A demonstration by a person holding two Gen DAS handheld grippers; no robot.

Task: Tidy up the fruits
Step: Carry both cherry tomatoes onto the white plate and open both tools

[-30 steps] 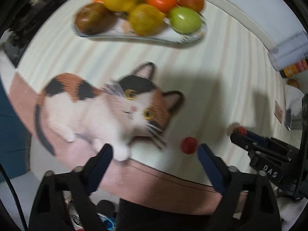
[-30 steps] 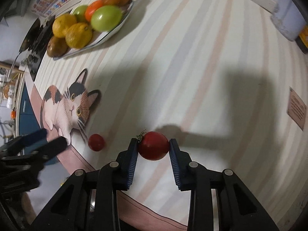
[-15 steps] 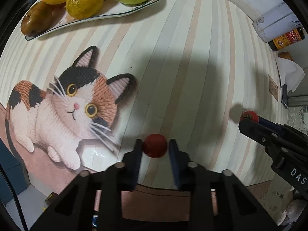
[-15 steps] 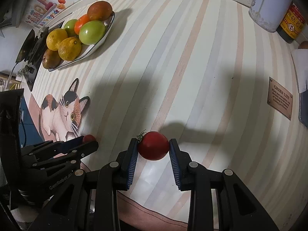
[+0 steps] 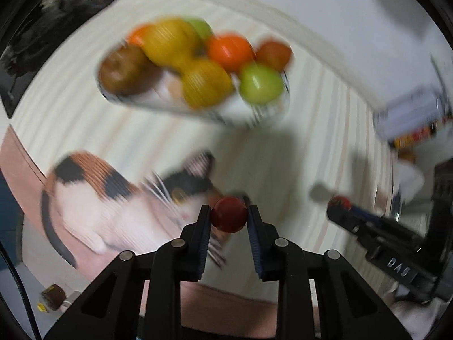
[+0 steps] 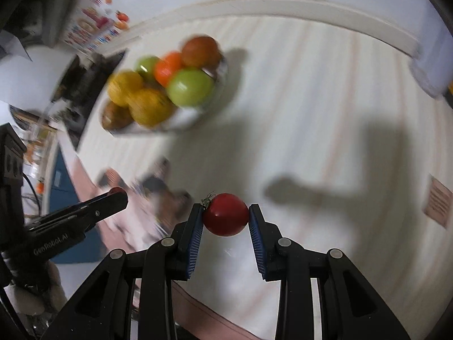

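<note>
My left gripper [image 5: 229,216] is shut on a small red tomato [image 5: 229,217], held above the cat picture [image 5: 119,198] on the striped tablecloth. My right gripper [image 6: 225,214] is shut on a larger red tomato [image 6: 225,214] with a green stem, lifted off the cloth. A white plate [image 5: 254,116] at the back carries lemons, a green fruit, an orange one and brown ones. The same plate [image 6: 198,113] shows at upper left in the right wrist view. Each gripper appears in the other's view: the right gripper [image 5: 339,204] at right, the left gripper [image 6: 117,194] at left.
A white container [image 5: 407,113] and a bottle with a red and yellow label [image 5: 413,137] stand at the far right edge. A brown label [image 6: 437,205] lies on the cloth at right. A colourful box [image 6: 93,28] and dark items sit beyond the plate at left.
My left gripper shut on the small tomato and lifted it off the cloth. Both grippers rose and swung toward the fruit plate; the right one kept its tomato throughout.
</note>
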